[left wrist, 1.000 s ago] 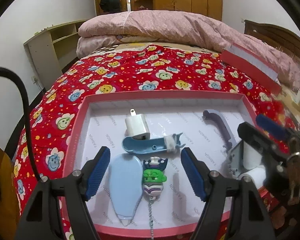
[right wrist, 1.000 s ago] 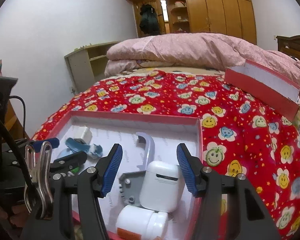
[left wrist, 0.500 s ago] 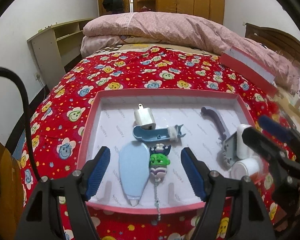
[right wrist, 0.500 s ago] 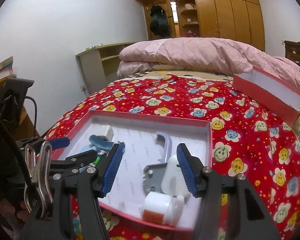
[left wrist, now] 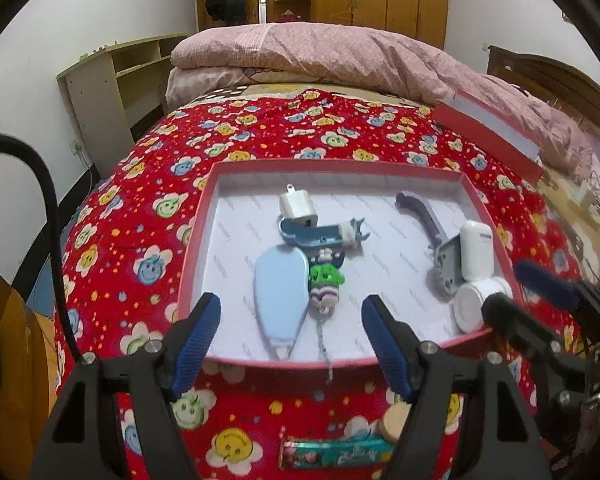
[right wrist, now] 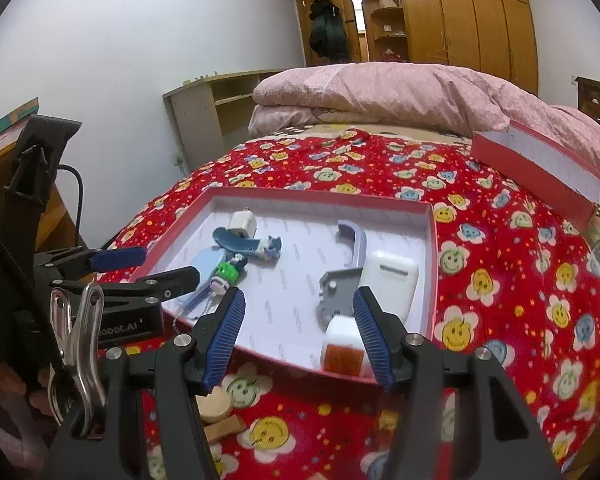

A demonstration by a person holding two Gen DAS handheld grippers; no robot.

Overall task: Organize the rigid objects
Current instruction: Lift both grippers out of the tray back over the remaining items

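a: so, which step? both grippers, left gripper (left wrist: 290, 338) and right gripper (right wrist: 298, 330), are spread and carry nothing; loose wooden pieces (right wrist: 217, 403) lie nearest on the bed.

b: between picks, probably. next needs a reach down; the red tray (left wrist: 204, 216) beyond already holds the charger (left wrist: 297, 209).

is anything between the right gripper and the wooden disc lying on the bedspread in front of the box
Nothing visible does. The wooden disc lies on bare bedspread just below the open right gripper, outside the red box.
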